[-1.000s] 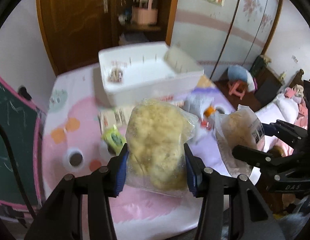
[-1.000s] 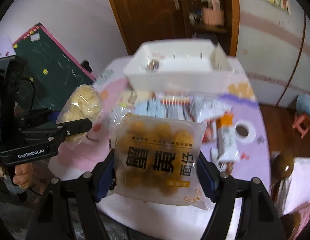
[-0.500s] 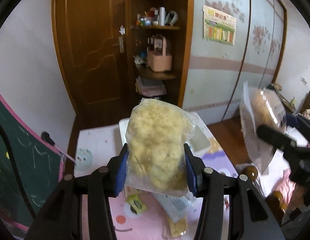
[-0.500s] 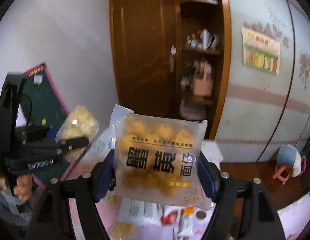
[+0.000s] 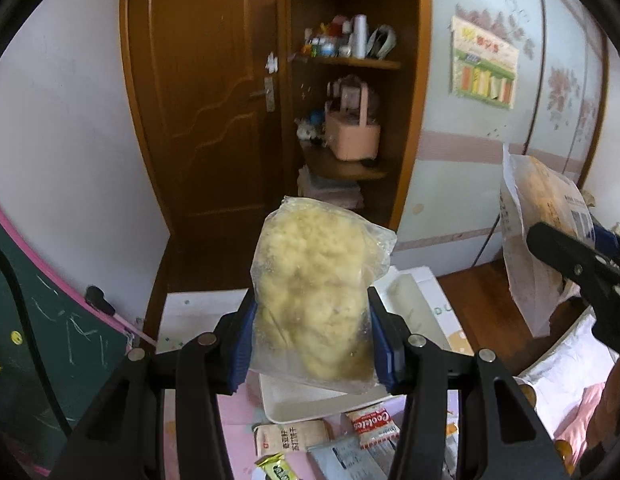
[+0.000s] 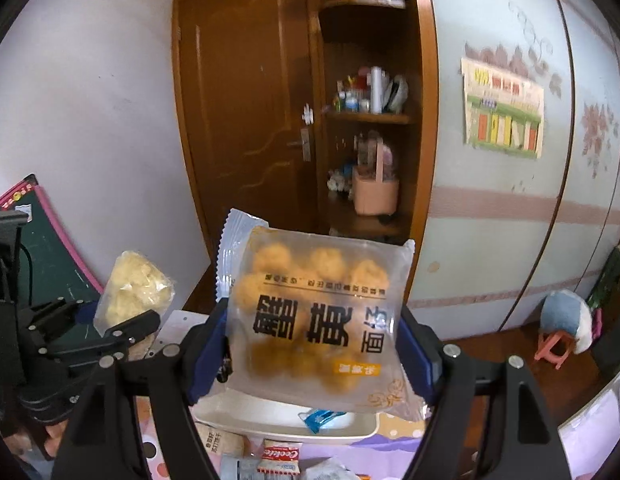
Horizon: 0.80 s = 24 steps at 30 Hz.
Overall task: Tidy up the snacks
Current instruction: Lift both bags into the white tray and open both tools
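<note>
Gripping a clear bag of pale yellow crumbly snack point(image 5: 313, 300), the left gripper point(image 5: 311, 344) has its blue pads clamped on both sides of the bag, which stands upright between them. The right gripper point(image 6: 315, 354) clenches a flat printed packet of round golden puffs point(image 6: 317, 312) w/ bold black characters, pads pressing its side edges.

What's changed: a second ago both bags hung low over the table w/ the white tray straight ahead; now both grippers are lifted well up & the views show mostly door & shelf, w/ the white tray point(image 5: 429, 300) directly below the held bags. Right jaws read a touch wider, but the packet is still pinched. My read: both snacks are picked & carried over the tray; the drop into it isn't done yet.

Materials: left bag is thin crinkly film, lumpy & soft, prob. crushes easily. Right packet is glossy, sealed, zigzag-cut edge, pillow-flat. Tray is smooth rigid white plastic w/ low walls; a blue-wrapped candy point(image 6: 319, 418) lies inside near its front wall. Along the table's near edge, in front of the tray, small packets remain: a red-white Cookies sachet point(image 5: 371, 426), a brown sachet point(image 5: 290, 436), a green-yellow one point(image 5: 276, 470). Table cover point(image 5: 238, 408) is pink-lilac, satiny.
</note>
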Tool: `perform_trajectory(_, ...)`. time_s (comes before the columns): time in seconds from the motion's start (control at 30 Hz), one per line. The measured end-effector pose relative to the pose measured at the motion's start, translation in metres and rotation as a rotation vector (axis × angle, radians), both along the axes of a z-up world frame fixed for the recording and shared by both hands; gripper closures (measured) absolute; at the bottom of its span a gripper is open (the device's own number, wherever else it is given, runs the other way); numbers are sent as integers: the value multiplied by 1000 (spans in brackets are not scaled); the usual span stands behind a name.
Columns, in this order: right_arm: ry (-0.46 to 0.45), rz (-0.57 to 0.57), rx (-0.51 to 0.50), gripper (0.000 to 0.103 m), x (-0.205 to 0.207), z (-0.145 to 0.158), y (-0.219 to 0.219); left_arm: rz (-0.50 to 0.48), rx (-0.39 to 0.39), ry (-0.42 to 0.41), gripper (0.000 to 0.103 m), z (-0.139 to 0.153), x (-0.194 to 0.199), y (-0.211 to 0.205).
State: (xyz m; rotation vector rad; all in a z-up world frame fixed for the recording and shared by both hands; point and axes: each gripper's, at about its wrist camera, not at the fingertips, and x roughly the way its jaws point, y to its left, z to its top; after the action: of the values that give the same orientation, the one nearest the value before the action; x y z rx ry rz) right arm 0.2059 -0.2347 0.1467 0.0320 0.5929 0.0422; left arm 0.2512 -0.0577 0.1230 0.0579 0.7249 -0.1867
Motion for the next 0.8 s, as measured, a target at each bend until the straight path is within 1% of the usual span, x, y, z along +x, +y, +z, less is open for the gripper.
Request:
perform_trajectory(0.13,92,-11,35,26,33,-40,-3,28,7,68,55,-45,38,-6)
perform_trajectory(0.2,154,-19,51,26,52,-66,-5,47,19,108,55,-71,53,-11)
perform_trajectory(0.3,229,-21,73,26,69,-100,-5,57,26,167,55,-109,69,-15)
perform_trajectory(0.4,318,-28,94,26,86,-140,-6,64,54,232,55,-149,83,-23)
perform_trajectory(0.5,390,-35,119,26,96,-171,-7,63,78,281,55,-181,91,-29)
perform_trajectory(0.6,451,-51,130,26,105,-200,-8,66,96,314,55,-205,94,-31)
perform_trajectory(0.73,492,-72,124,26,114,-223,-9,75,106,353,55,-229,98,-31)
perform_trajectory(0.8,504,-79,117,25,117,-229,-9,82,105,372,54,-235,100,-28)
